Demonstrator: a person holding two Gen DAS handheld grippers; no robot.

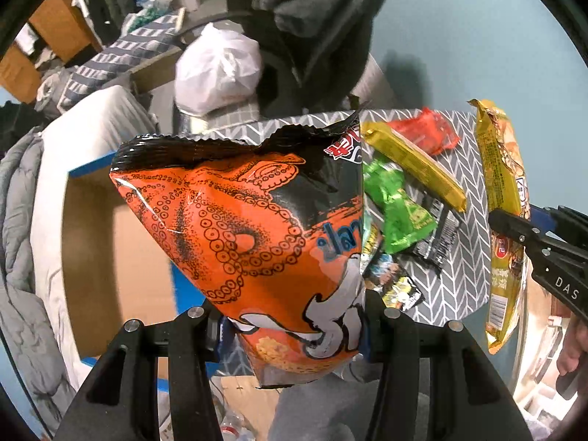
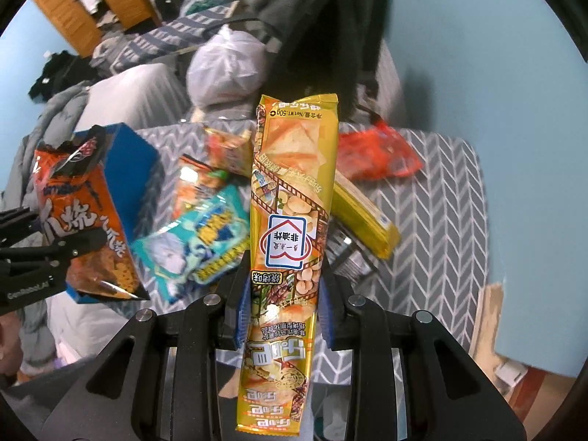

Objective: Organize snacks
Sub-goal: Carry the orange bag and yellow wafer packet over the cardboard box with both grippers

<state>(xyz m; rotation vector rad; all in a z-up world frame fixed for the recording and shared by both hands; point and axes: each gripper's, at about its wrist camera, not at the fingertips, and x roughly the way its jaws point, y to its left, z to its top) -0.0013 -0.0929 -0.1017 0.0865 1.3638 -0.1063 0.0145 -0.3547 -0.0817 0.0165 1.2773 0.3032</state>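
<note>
Orange foil fills the left wrist view: the left gripper (image 1: 294, 327) pinches an octopus-print snack bag (image 1: 250, 239) by its lower end, lifted clear, likely for sorting. The right gripper (image 2: 283, 312) is pressed onto a long yellow cracker pack (image 2: 290, 220). Beyond lie loose snacks on the chevron cloth (image 2: 441, 220); the blue-edged cardboard box (image 1: 110, 250) at left looks empty.

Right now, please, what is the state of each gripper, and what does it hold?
Left gripper: closed on the puffy orange octopus-print snack bag.
Right gripper: closed on the long yellow foil snack packet.
</note>
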